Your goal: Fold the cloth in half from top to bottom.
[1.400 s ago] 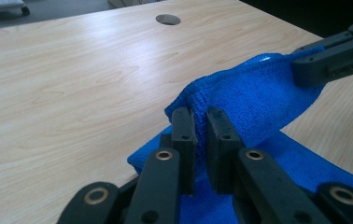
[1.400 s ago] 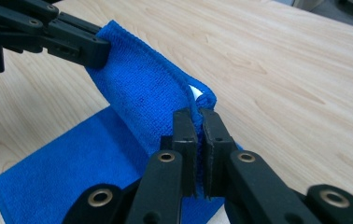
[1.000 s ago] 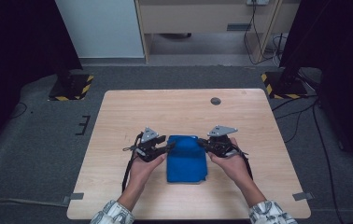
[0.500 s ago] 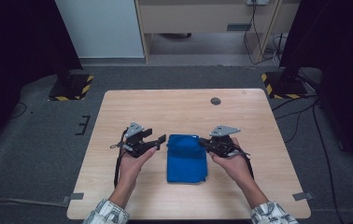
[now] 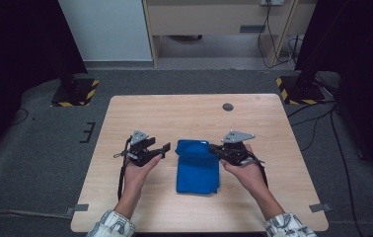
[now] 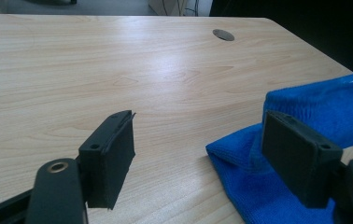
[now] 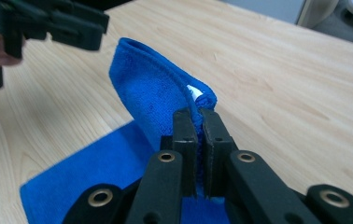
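Left hand-held gripper [image 5: 161, 148] has released the blue cloth [image 5: 197, 165].

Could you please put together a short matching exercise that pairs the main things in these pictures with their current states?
Column one:
1. left tool
2. right tool
3. blue cloth
4. dark round spot

Column two:
A. lies partly flat, with one edge lifted
B. jaws wide apart, holding nothing
C. sits near the table's far edge
D. jaws pinched on a fold of fabric

Pairs: 1-B, 2-D, 3-A, 4-C
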Demonstrator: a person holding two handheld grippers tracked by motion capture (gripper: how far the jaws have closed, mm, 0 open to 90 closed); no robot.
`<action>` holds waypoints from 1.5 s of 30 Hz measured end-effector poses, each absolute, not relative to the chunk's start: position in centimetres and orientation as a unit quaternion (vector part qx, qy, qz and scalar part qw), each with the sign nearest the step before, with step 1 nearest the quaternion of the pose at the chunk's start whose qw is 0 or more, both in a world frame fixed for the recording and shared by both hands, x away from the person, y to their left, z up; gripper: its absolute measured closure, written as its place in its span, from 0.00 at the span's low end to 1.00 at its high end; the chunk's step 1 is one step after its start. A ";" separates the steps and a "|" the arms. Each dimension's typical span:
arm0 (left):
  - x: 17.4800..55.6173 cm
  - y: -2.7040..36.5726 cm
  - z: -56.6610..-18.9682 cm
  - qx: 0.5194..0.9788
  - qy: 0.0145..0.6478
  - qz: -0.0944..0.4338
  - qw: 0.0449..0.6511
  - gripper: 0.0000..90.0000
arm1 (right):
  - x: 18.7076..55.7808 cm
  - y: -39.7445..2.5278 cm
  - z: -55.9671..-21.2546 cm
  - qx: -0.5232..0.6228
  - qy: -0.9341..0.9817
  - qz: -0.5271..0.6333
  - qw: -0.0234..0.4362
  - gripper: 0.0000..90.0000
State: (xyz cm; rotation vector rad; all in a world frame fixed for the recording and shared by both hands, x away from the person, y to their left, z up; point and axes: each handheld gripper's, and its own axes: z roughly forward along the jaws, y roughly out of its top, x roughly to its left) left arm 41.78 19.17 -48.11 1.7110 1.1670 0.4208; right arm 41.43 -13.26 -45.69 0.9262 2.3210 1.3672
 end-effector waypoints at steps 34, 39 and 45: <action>41.8 17.6 -49.3 0.728 0.470 0.174 0.467 0.27 | 37.1 -14.6 -50.3 0.281 0.841 0.452 0.097 0.84; 41.6 17.0 -49.6 0.736 0.464 0.173 0.461 0.27 | 36.4 -14.9 -50.8 0.285 0.846 0.441 0.096 0.73; 41.4 16.6 -50.0 0.743 0.461 0.173 0.453 0.26 | 36.1 -14.7 -50.4 0.287 0.844 0.443 0.094 0.63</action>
